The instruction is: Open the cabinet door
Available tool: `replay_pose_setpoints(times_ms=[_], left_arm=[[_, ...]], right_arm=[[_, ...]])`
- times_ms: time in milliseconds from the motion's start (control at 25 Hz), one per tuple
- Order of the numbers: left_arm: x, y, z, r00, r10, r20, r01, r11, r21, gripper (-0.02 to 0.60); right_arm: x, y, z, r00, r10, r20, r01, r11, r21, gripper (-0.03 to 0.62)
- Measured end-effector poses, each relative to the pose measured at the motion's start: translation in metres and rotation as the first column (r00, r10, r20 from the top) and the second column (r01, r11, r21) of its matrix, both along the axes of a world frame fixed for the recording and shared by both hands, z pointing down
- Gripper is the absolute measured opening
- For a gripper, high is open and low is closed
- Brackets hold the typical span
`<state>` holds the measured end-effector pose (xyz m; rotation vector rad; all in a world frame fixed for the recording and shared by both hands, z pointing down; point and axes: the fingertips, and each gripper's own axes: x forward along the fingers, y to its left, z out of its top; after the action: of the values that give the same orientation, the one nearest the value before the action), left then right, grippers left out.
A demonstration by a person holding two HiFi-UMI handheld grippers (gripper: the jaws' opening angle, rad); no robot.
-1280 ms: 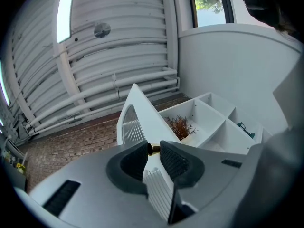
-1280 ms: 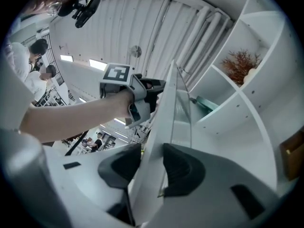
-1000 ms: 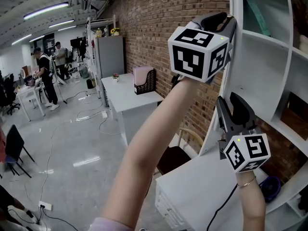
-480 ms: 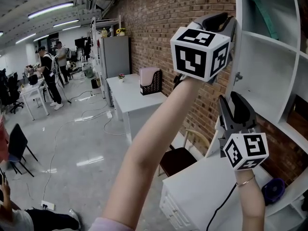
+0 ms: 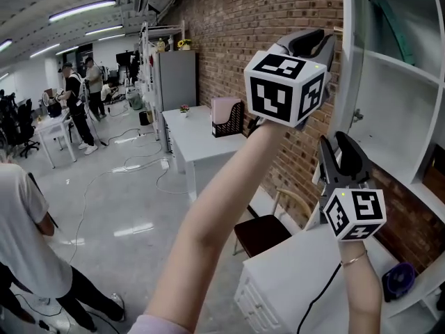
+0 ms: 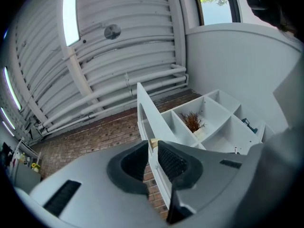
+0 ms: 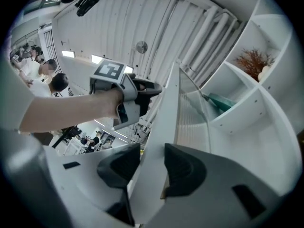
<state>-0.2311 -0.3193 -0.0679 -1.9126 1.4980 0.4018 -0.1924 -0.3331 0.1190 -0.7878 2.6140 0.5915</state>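
Note:
The white cabinet door [image 5: 348,82] stands swung out from the shelf unit, edge-on in the head view. My left gripper [image 5: 328,39] is raised at the door's outer face. In the left gripper view its pads [image 6: 172,161] pinch the small brass knob [image 6: 153,143] on the door [image 6: 145,113]. My right gripper [image 5: 338,145] sits lower on the same edge. In the right gripper view it [image 7: 152,167] straddles the door panel [image 7: 164,127], with a pad against each face.
Open shelves behind the door hold a dried plant [image 7: 251,61] and a teal item [image 7: 221,101]. A white desk [image 5: 299,270] and a dark chair [image 5: 264,232] stand below. A brick wall [image 5: 278,5] runs left. A person in a white shirt [image 5: 21,235] stands at lower left.
The door has swung further out, and both grippers have moved with it. A person in a white shirt has come into the lower left of the head view.

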Motion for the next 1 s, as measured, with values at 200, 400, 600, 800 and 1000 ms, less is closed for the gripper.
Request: replay_pose_setpoints(times_ms=[200,400,600,800,1000], left_arm=[[-0.026,0.001,0.017,0.999,-0.025,-0.024,0.024,0.999,-0.026,0.051],[-0.048,0.01,0.036,0.997,-0.051,-0.05,0.049,0.998,-0.049,0.051],[-0.073,0.019,0.056,0.995,-0.073,-0.063,0.068,0.995,-0.073,0.051],[-0.092,0.019,0.077,0.992,-0.092,-0.081,0.084,0.991,-0.101,0.051],[-0.102,0.02,0.104,0.99,-0.074,-0.123,0.06,0.991,-0.117,0.051]], right_arm=[[-0.015,-0.003,0.0,1.0,-0.009,0.009,0.009,1.0,-0.001,0.153],[-0.032,0.001,0.006,1.0,-0.026,-0.006,0.026,1.0,-0.009,0.133],[-0.054,0.0,0.012,0.999,-0.035,-0.002,0.034,0.999,-0.03,0.116],[-0.068,-0.012,0.02,0.999,-0.045,0.003,0.046,0.997,-0.061,0.103],[-0.072,-0.013,0.025,0.998,-0.063,0.005,0.063,0.996,-0.07,0.069]])
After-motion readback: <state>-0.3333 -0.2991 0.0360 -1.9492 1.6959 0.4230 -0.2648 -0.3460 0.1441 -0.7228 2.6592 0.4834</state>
